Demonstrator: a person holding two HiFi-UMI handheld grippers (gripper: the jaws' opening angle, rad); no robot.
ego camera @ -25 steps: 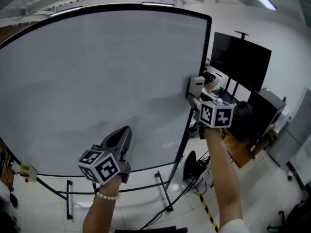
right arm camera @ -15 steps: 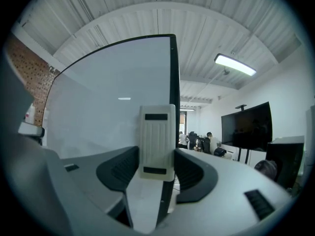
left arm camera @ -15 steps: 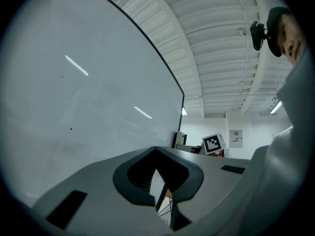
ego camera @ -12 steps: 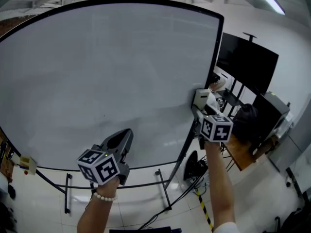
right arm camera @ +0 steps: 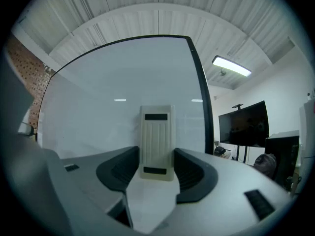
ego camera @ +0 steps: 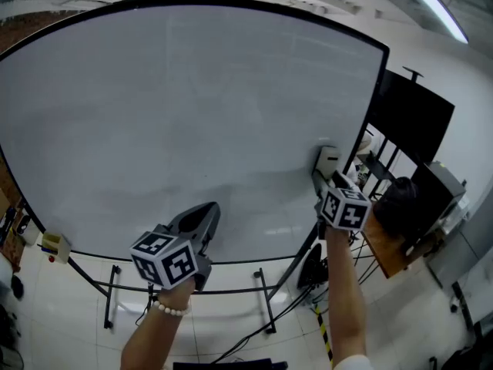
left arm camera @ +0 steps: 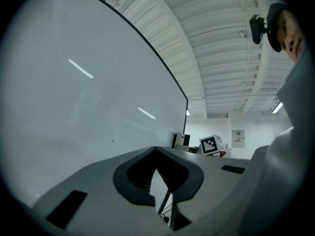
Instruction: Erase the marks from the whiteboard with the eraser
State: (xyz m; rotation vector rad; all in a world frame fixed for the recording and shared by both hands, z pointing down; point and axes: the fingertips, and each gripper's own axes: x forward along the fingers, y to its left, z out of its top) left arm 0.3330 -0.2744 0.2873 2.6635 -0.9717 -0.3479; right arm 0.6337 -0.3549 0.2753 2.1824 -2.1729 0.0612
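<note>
While both forearms reached up from the bottom of the head view, the left gripper [ego camera: 208, 211] sat low at centre-left, a bead bracelet [ego camera: 171, 309] on the wrist behind it. Its own view showed the left gripper [left arm camera: 156, 152] with jaws pressed together and nothing between them. Right of centre, the right gripper [ego camera: 324, 177] was raised higher, pinching the eraser [ego camera: 328, 160]. In the right gripper view the right gripper [right arm camera: 156, 155] clamped the lower part of the cream eraser [right arm camera: 156, 134] from both sides. The eraser's long axis ran up the frame in line with the jaws, its free end toward the top of the picture and its ribbed back facing the camera. Beyond it stood the whiteboard [ego camera: 177, 106]. The eraser lay at the board's lower right, just beside the black frame; contact with the surface could not be made out. Farther off, at the right edge, stood a black screen [ego camera: 416, 118], with a ceiling light [ego camera: 435, 6] at the upper right
</note>
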